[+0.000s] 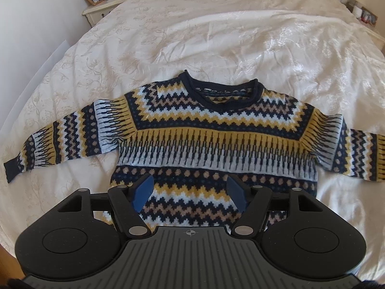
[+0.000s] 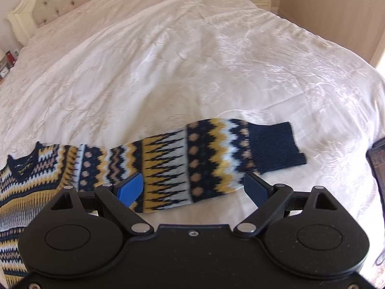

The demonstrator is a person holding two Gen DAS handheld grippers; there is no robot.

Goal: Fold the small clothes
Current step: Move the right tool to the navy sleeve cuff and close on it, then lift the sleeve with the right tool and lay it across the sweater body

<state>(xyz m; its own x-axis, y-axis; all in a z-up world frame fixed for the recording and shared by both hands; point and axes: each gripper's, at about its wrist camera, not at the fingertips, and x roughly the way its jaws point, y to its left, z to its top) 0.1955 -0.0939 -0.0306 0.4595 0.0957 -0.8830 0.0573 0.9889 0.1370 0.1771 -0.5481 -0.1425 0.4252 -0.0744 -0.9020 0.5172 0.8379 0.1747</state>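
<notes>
**Desk:** Two claws, one sweater. Where does everything sit?

**Photographer:** A patterned knit sweater (image 1: 211, 139) lies front-up and spread flat on a bed (image 1: 216, 36) under a cream quilt, both sleeves stretched out to the sides, neckline pointing toward the far end. The left claw (image 1: 190, 193) hangs over the lower body of the garment, blue pads apart, nothing between them. The right claw (image 2: 192, 189) hangs over the right sleeve (image 2: 192, 161) just short of its navy cuff (image 2: 276, 144), also apart and empty. Whether either pad touches the wool I cannot tell.

**Desk:** How will it handle?

**Photographer:** My read: soft and limp, a thick knit with some weight for its size. It will droop from any single pinch and stretch if dragged across the quilt. The wool looks grippy rather than slick, so a pinch should hold; the glossy quilt under it may wrinkle and slide along with it.

**Desk:** Best place to take hold?

**Photographer:** For the sleeve, the ribbed cuff, or the sleeve edge just beside it: the rib is dense and gives the pads a firm bite on both layers. The left side would do well at the hem corner or the shoulder seam, where the fabric is doubled. Mid-panel pinches risk lifting one layer only.

**Desk:** Anything else in shot?

**Photographer:** A nightstand (image 1: 101, 9) with a clock and a photo frame, well apart from the work.
</notes>
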